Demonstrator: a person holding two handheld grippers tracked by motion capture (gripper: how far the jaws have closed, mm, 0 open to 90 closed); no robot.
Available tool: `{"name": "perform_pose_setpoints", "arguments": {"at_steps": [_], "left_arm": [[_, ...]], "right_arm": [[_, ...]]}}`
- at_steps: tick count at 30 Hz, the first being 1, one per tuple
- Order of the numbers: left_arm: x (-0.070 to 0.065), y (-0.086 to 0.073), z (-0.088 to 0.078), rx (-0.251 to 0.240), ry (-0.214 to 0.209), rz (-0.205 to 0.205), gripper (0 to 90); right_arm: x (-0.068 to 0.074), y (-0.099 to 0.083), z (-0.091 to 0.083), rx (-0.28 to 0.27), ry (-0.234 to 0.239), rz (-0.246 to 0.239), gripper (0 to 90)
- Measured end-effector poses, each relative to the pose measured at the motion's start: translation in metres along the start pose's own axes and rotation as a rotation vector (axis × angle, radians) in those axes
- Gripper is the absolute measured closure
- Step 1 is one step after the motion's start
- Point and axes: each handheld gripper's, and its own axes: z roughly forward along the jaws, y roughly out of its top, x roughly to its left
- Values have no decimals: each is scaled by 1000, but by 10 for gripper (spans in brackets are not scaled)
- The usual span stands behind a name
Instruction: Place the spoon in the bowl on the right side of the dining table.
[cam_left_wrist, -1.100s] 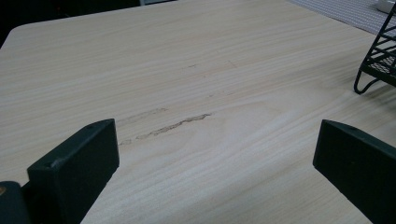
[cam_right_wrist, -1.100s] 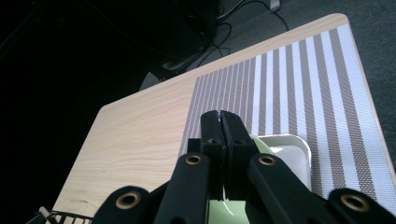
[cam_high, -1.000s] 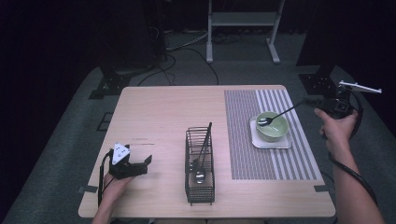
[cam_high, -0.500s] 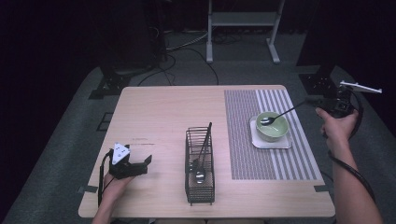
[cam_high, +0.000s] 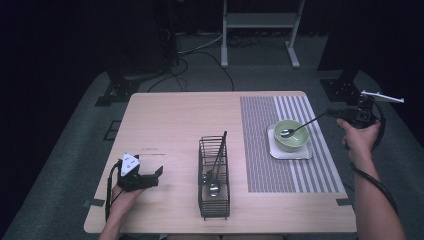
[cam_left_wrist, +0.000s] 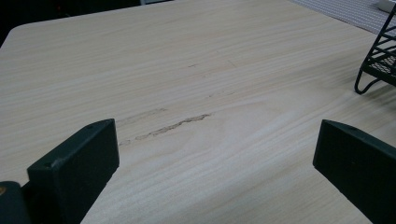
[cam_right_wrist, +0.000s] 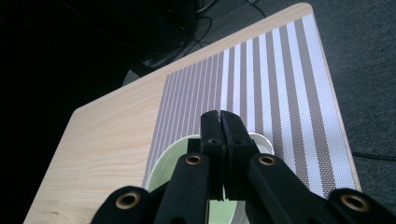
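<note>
Slim dark-handled spoon clamped in right tongs, bowl-end in green bowl, left tongs apart

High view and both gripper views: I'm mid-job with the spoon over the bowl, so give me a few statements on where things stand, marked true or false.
1. The right gripper is shut on the long dark-handled metal spoon. True.
2. The spoon's head is over the pale green round bowl. True.
3. The green bowl stands directly on bare wood. False: it stands on a white square coaster on the grey-and-white striped placemat.
4. The left gripper holds a utensil. False: its fingers are open over the light wooden table.
5. The black wire cutlery basket is empty. False: a utensil is in it.
</note>
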Motion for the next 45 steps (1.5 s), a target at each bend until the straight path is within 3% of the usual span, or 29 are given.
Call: {"name": "perform_pose_setpoints", "arguments": {"at_steps": [7,21,35,45], "left_arm": [[0,0,0,0,0,2,0],[2,-2,-4,1,7,-2,0],[3,-2,-3,-8,12,-12,0],[3,-2,-3,-6,11,-8,0]], "right_arm": [[-9,-4,5,13,5,16,884],[-15,-12,17,45,9,14,885],[-18,-9,23,45,-8,28,883],[-27,-10,24,34,-13,53,854]]}}
